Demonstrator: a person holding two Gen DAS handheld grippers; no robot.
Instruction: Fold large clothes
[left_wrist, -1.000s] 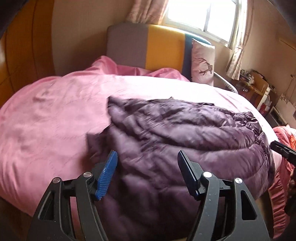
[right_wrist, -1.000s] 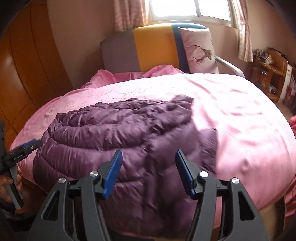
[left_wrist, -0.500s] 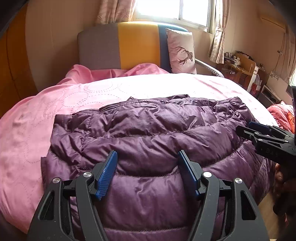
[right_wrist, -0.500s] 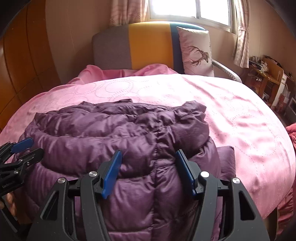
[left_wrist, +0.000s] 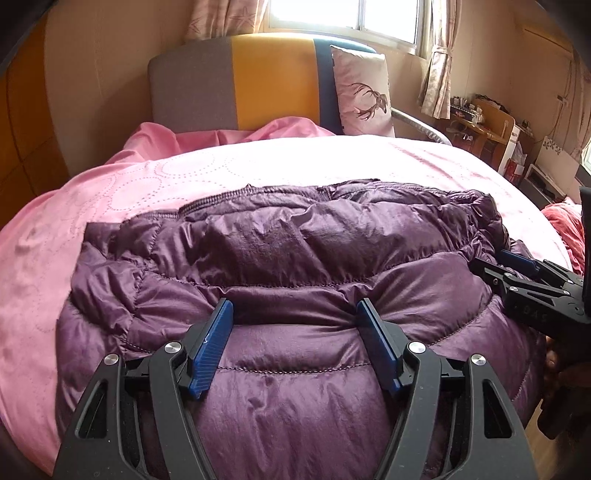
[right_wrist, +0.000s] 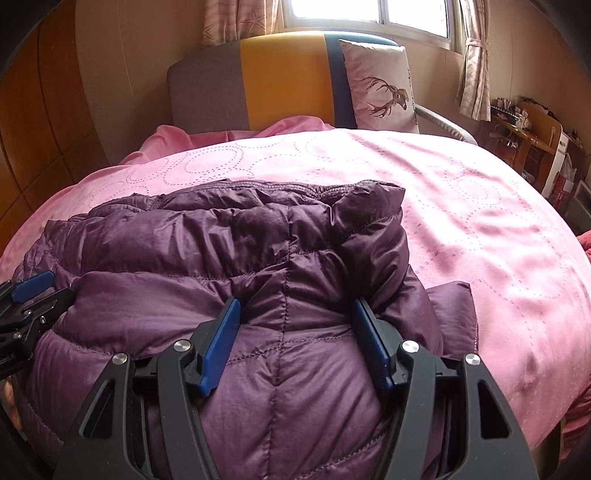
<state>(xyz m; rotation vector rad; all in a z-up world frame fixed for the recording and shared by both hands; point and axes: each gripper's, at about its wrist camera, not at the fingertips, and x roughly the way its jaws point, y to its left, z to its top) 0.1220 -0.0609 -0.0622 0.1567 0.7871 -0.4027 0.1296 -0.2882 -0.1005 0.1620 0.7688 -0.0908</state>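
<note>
A purple quilted down jacket (left_wrist: 295, 258) lies folded across the near edge of a pink bed (left_wrist: 221, 173). My left gripper (left_wrist: 295, 314) is open, its blue pads pressed against the jacket's near puffy section on the left half. My right gripper (right_wrist: 295, 314) is open too, its pads against the jacket (right_wrist: 229, 251) on its right half, next to a vertical seam. A flat purple flap (right_wrist: 450, 310) sticks out at the jacket's right side. The right gripper also shows at the right edge of the left wrist view (left_wrist: 517, 266), the left gripper at the left edge of the right wrist view (right_wrist: 29, 291).
A grey, yellow and blue headboard (left_wrist: 258, 81) and a deer-print pillow (left_wrist: 364, 92) stand at the far end of the bed. Wooden wardrobe panels (right_wrist: 48, 122) are at left. A cluttered desk and shelves (left_wrist: 491, 129) are at right, with a red cloth (left_wrist: 565, 225) near the bed.
Both grippers swung from the jacket's sides to face the headboard and moved closer and lower onto the jacket. The jacket now lies in a squarer folded stack.
</note>
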